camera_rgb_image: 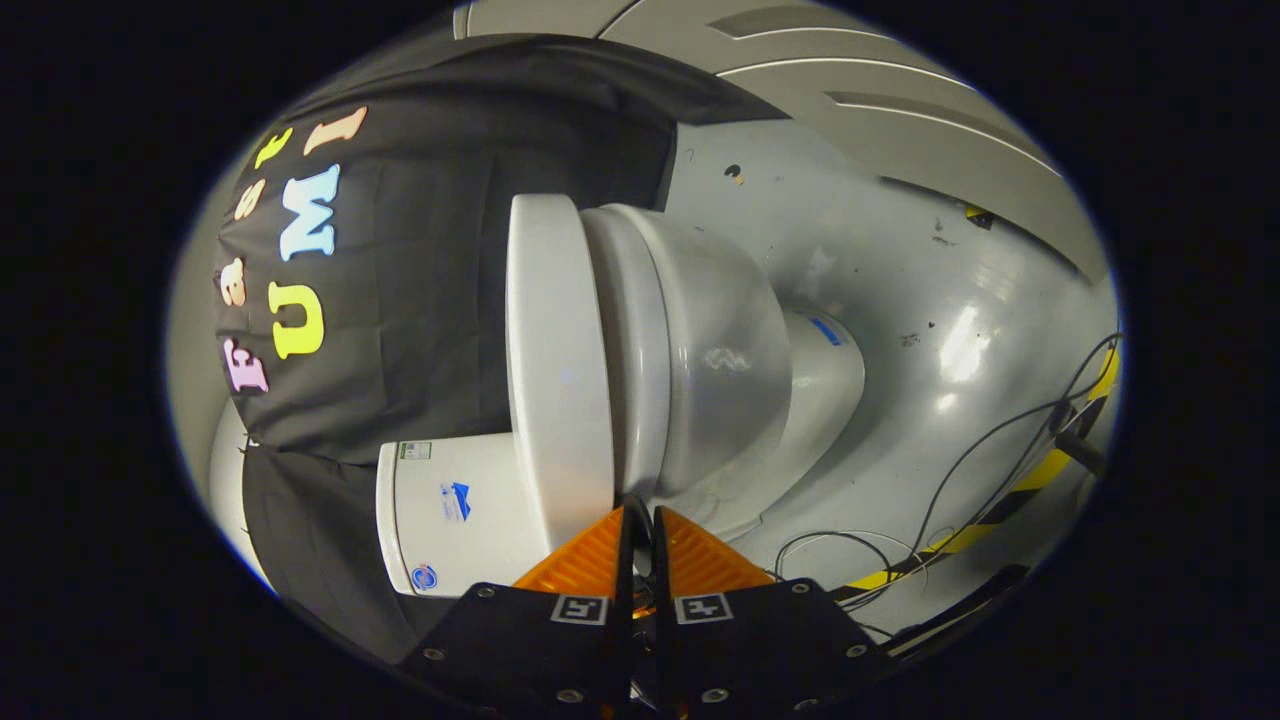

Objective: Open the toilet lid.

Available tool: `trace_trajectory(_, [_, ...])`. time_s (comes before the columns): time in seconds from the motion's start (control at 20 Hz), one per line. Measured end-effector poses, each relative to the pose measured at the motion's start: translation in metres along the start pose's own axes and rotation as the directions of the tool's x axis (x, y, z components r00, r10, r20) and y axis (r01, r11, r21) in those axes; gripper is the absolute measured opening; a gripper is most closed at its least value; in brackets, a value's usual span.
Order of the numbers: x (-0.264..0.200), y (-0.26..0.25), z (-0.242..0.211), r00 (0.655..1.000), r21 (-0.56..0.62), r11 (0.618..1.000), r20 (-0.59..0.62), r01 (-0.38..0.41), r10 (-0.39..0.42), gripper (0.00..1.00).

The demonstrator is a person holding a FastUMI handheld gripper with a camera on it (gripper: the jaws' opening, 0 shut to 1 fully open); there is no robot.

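The view is rolled onto its side, so the white toilet lies sideways ahead of me. Its lid (555, 350) is down flat on the seat and bowl (710, 360), and the tank (450, 510) sits beside the hinge end. My gripper (640, 508) is shut, its two fingers pressed together with nothing between them. The fingertips (622, 520) rest right at the seam where the lid's rim meets the seat, near the side of the bowl.
The grey glossy floor (900, 300) spreads beyond the bowl. Thin black cables (960, 470) and a yellow-and-black tape strip (1000, 505) run across it close to the fingers. The black cloth wall (420, 300) hangs behind the lid and tank.
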State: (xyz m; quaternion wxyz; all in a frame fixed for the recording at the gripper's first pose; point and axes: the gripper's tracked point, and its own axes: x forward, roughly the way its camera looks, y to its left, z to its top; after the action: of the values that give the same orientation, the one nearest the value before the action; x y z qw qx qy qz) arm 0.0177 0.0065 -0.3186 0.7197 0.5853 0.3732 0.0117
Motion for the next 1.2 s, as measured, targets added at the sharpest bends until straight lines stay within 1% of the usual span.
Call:
trace_trajectory(0.2, [-0.002,0.005,0.000,1.000,-0.005,1.000,-0.001,-0.019,0.019,0.00])
trace_trajectory(0.3, [-0.001,0.007,0.000,1.000,-0.014,1.000,0.000,-0.011,0.011,0.00])
trace_trajectory(0.45, [-0.004,0.014,-0.001,1.000,-0.081,0.996,0.001,0.026,-0.026,0.00])
trace_trajectory(0.65, [-0.015,0.041,0.003,0.999,-0.161,0.987,0.046,0.025,-0.018,0.00])
trace_trajectory(0.8, [-0.019,0.054,0.002,0.996,-0.211,0.975,0.077,0.070,-0.054,0.00])
trace_trajectory(0.95, [-0.026,0.069,0.000,0.992,-0.243,0.966,0.111,0.088,-0.063,0.00])
trace_trajectory(1.1, [-0.032,0.093,-0.006,0.987,-0.303,0.948,0.150,0.102,-0.058,0.00])
trace_trajectory(1.2, [-0.036,0.114,-0.011,0.984,-0.368,0.923,0.172,0.109,-0.048,0.00])
